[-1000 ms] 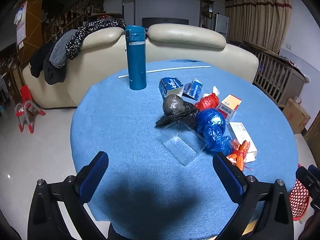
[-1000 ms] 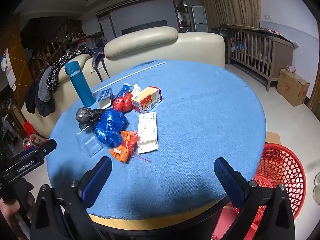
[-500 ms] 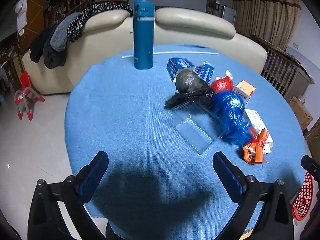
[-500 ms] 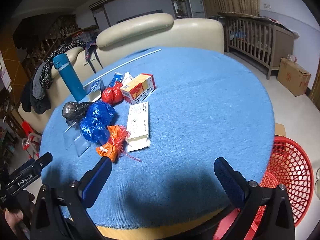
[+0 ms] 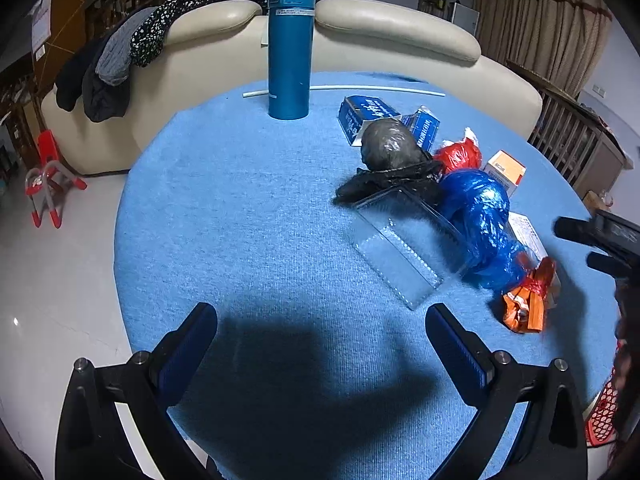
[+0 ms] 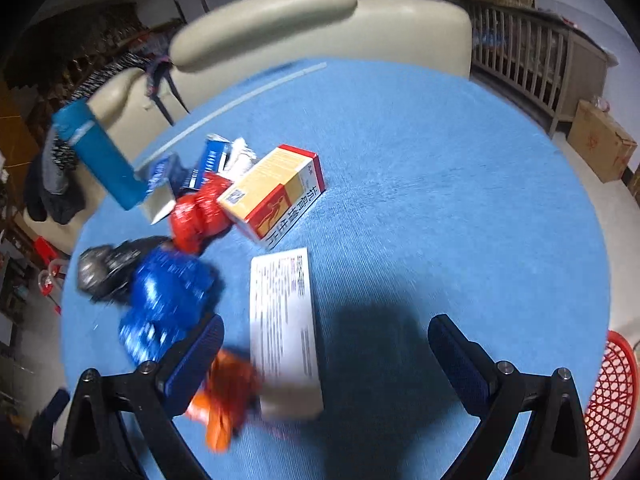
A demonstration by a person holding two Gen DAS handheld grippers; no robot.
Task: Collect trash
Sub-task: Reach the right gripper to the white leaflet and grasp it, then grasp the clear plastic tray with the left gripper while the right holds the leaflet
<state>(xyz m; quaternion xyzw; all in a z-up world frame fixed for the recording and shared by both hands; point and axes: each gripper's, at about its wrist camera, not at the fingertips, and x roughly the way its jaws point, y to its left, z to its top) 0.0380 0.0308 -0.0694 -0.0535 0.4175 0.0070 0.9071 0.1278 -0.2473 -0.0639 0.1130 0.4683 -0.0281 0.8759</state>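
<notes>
Right wrist view: crumpled orange bag (image 6: pixel 226 396) blurred beside spread right tongs (image 6: pixel 322 356); left tongs (image 5: pixel 320 344) spread, empty.

Red basket (image 6: pixel 612 404) cut by edge

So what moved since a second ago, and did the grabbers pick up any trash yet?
Both grabbers moved forward over the table toward the trash. The right gripper came down close to the orange wrapper and white box; the left gripper neared the clear tray. Nothing is picked up; both stay open, trash unmoved.
</notes>
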